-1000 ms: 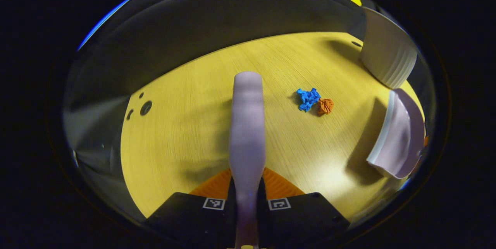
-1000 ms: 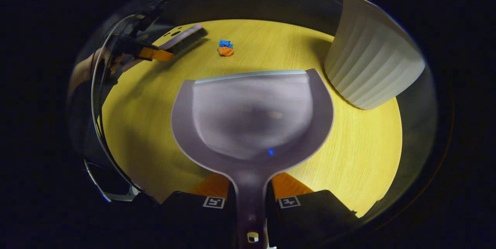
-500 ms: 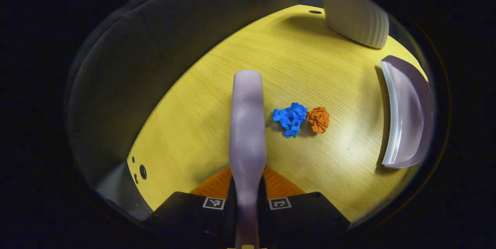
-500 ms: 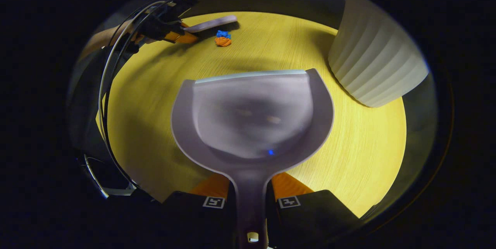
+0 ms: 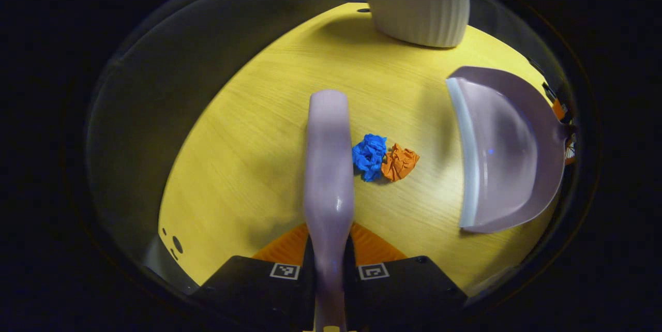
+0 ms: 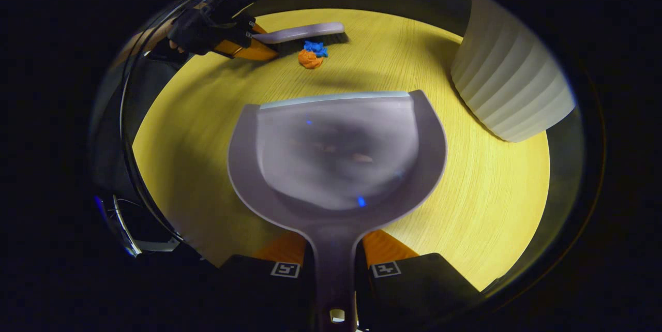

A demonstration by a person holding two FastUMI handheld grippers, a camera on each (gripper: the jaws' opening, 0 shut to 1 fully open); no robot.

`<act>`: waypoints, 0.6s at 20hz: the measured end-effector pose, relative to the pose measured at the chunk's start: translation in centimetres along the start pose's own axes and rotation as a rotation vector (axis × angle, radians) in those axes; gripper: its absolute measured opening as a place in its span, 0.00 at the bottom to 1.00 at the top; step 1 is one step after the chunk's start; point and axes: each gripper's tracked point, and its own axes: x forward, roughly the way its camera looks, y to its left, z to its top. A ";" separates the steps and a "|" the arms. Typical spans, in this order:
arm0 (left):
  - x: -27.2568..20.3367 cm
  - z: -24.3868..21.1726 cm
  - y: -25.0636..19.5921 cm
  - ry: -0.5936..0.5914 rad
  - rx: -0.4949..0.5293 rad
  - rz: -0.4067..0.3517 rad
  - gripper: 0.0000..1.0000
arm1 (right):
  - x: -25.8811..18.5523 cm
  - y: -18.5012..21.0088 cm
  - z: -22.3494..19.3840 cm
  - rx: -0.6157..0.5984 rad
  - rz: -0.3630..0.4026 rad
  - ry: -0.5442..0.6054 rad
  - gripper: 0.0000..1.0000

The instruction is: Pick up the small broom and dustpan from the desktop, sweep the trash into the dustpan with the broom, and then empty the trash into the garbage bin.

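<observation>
Both tools are held: the left gripper [image 5: 329, 265] fingers clamp the lilac plastic broom [image 5: 329, 166], the right gripper [image 6: 335, 265] the lilac dustpan [image 6: 336, 156]. Blue and orange paper scraps [image 5: 384, 157] lie on the yellow tabletop [image 5: 248, 156] between them, unswept; the ribbed white bin [image 6: 509, 91] stands nearby.

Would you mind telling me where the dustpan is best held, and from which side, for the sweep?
By its narrow handle at the rear, as the right gripper grips the dustpan now. The handle is the only slim part; the pan flares wide toward its open front lip. Coming from behind leaves that lip facing the blue paper wad and orange paper wad.
</observation>
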 end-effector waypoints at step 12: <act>-5.5 -0.9 -16.4 0.087 -0.203 -0.287 0.30 | -0.4 -0.8 -2.1 -0.074 0.026 -0.032 0.35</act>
